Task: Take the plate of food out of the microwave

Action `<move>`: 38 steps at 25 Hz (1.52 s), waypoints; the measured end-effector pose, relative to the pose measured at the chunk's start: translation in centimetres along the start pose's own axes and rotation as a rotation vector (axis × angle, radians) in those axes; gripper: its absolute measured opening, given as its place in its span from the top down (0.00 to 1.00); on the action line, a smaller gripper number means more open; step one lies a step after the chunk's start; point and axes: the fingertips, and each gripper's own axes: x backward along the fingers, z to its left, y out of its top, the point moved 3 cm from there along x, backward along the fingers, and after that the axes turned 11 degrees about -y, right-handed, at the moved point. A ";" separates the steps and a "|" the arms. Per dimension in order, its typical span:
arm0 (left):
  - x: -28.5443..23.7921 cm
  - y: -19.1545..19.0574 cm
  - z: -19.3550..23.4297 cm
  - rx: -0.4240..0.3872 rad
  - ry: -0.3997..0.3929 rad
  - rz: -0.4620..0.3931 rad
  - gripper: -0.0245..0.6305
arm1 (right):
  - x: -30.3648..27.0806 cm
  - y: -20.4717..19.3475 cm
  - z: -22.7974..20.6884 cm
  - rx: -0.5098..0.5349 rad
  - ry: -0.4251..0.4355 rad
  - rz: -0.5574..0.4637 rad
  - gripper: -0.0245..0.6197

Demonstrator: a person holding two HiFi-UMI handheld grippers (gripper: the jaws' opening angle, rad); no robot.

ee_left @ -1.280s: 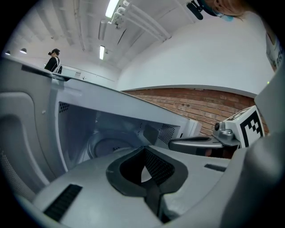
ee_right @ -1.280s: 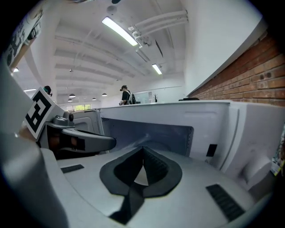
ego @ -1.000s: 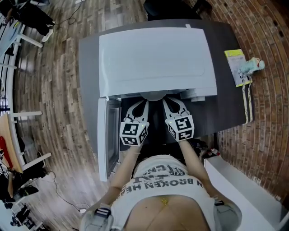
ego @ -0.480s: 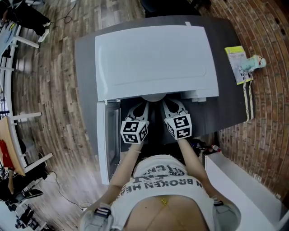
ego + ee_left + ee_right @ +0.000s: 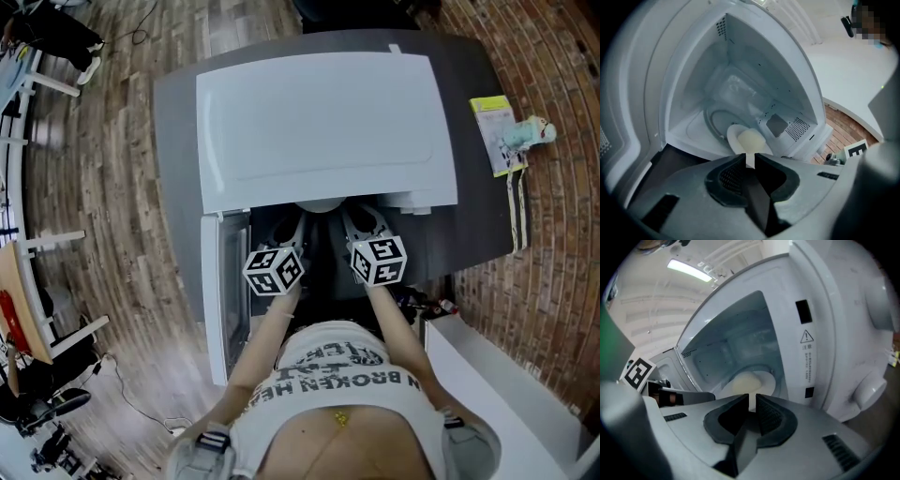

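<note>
Head view showed you at the open microwave (image 5: 323, 122) on the bench (image 5: 478, 220), reaching in. The plate (image 5: 736, 140) with its pale food (image 5: 751, 139) sat on the turntable inside, not yet touched. Your left tongs (image 5: 750, 158) had just begun parting to a narrow slit, empty. Your right tongs (image 5: 752, 401) were all but pressed together, also empty. Next, I judge, both needed spreading to take the plate's rim. Against a second earlier, both marker cubes had rolled and sunk lower.
</note>
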 end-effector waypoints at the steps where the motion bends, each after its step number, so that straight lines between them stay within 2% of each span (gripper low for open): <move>1: 0.0 0.0 0.2 0.024 0.001 -0.014 0.89 | -0.1 -0.1 -0.2 -0.037 0.001 0.009 0.91; 3: 0.0 -0.1 0.5 0.075 0.004 -0.029 0.82 | -0.4 -0.5 -0.6 -0.103 0.000 0.031 0.79; 5: 0.0 -0.5 1.0 0.145 0.008 -0.041 0.76 | -0.7 -0.7 -0.8 -0.173 0.008 0.045 0.73; 8: -0.3 -1.1 1.9 0.268 0.011 -0.058 0.67 | -1.2 -0.9 -1.1 -0.296 0.036 0.063 0.71; 12: -1.0 -1.6 2.7 0.424 -0.010 -0.080 0.65 | -2.1 -1.3 -1.3 -0.433 0.072 0.110 0.71; 14: -1.3 -1.7 2.8 0.476 -0.022 -0.090 0.65 | -2.4 -1.3 -1.3 -0.491 0.090 0.131 0.71; 21: -2.4 -0.9 2.5 0.519 -0.073 -0.109 0.65 | -3.4 -1.7 -1.3 -0.659 0.154 0.187 0.71; 25: -3.0 -0.6 2.8 0.533 -0.068 -0.103 0.66 | -3.6 -1.9 -1.6 -0.685 0.148 0.201 0.77; 29: -3.0 -0.9 3.1 0.536 -0.045 -0.092 0.73 | -3.7 -1.9 -1.3 -0.691 0.160 0.208 0.85; 30: -2.9 -1.0 3.2 0.537 -0.042 -0.094 0.76 | -3.8 -1.8 -1.3 -0.691 0.162 0.205 0.85; 34: -2.9 -0.9 3.2 0.554 -0.062 -0.112 0.79 | -4.0 -1.8 -1.2 -0.716 0.175 0.208 0.87; 35: -2.9 -0.7 3.0 0.549 -0.071 -0.115 0.87 | -4.0 -1.8 -1.2 -0.722 0.180 0.209 0.87; 38: -3.0 -0.6 2.9 0.568 -0.089 -0.129 0.88 | -3.9 -1.9 -1.3 -0.728 0.181 0.208 0.87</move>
